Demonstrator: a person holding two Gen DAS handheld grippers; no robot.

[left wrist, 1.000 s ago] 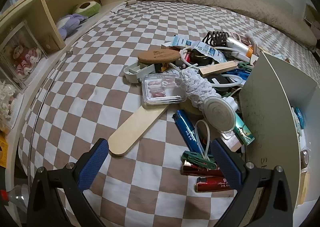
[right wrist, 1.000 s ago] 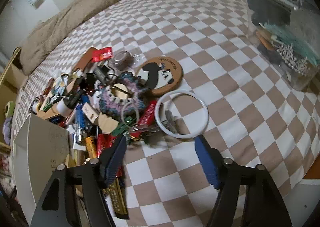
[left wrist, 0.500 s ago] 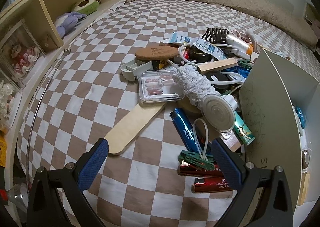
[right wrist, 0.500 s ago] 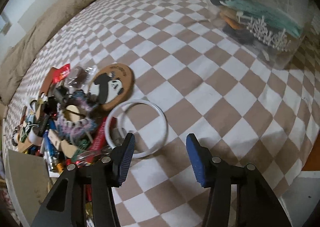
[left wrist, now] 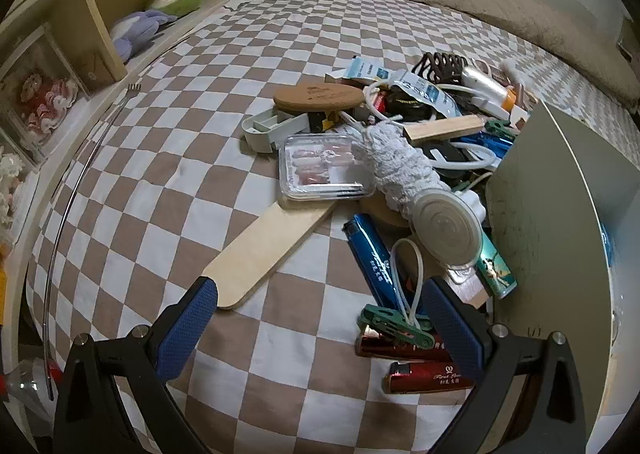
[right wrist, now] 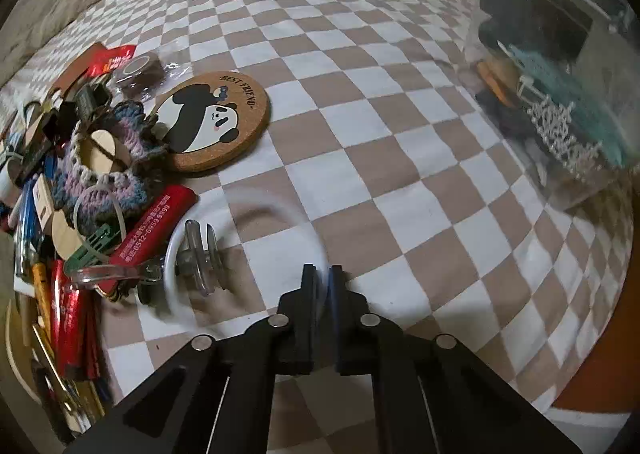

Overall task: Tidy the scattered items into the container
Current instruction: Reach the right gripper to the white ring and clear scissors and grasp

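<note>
The right gripper [right wrist: 322,278] was seen with its jaws brought together on the near rim of the white ring [right wrist: 240,254], which lay blurred on the checkered bedspread [right wrist: 360,134]. The rim was caught between the two pads, and the rest of the ring spread away from the jaws toward the pile of scattered items [right wrist: 80,174]. Inside the ring, on its pile side, a clear suction hook [right wrist: 200,250] was lying. Just beyond the ring, the red lighter [right wrist: 152,230] and the panda cork coaster [right wrist: 216,122] were found at the edge of the pile. The clear container [right wrist: 560,94], already holding several things, stood well apart from the ring, on the side away from the pile.

In the left wrist view, the left gripper [left wrist: 320,334] was held with its jaws wide apart and nothing between them, above bare bedspread just beside the pile. A flat wooden paddle [left wrist: 264,254] was lying near the left pad, and a green clip [left wrist: 396,326] with a white loop lay close to the right pad. The ring could not be made out with certainty in that view.
</note>
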